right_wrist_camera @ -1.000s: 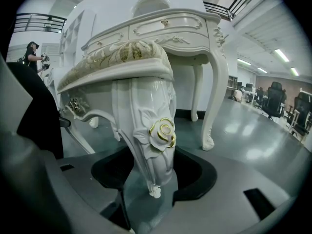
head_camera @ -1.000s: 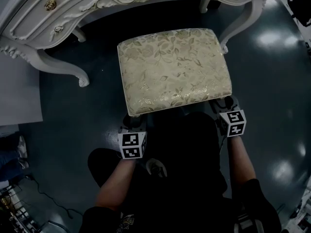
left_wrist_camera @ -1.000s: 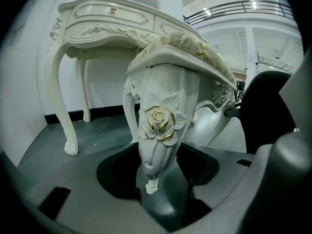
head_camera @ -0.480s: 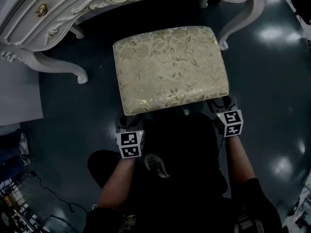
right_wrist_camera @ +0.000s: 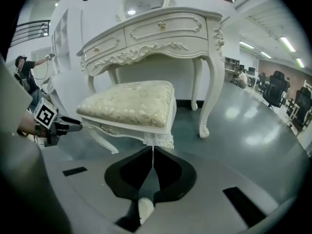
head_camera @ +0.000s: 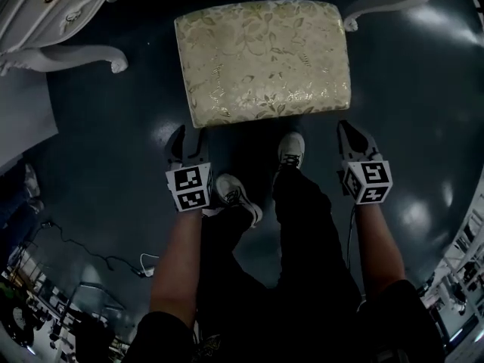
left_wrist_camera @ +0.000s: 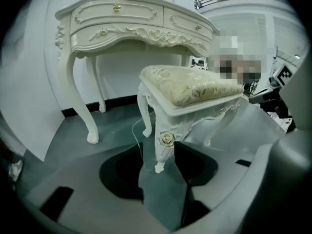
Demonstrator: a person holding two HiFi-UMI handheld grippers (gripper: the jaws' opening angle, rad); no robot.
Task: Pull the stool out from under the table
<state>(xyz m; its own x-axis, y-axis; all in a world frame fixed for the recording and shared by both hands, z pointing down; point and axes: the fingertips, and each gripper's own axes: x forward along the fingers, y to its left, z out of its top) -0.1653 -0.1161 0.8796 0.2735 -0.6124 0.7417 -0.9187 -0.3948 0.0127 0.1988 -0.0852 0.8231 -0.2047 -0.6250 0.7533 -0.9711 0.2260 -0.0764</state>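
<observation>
Released white carved stool (head_camera: 263, 59) with cream floral cushion — left out in front of ornate white table (head_camera: 76, 54). Backed off: left gripper (head_camera: 187, 141) narrowing yet wide, empty; right gripper (head_camera: 348, 131) closed tight, empty. Judged pull done.

No legible text or numbers.

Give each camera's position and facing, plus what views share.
Head view: on the head, steeply down at the stool; forearms, legs, left claw, right claw show.
Left gripper view: rides left claw, along open empty jaws, just closed slightly, toward stool and dressing table.
Right gripper view: same from right claw; jaws just shut, empty.
Shared: the stool.
</observation>
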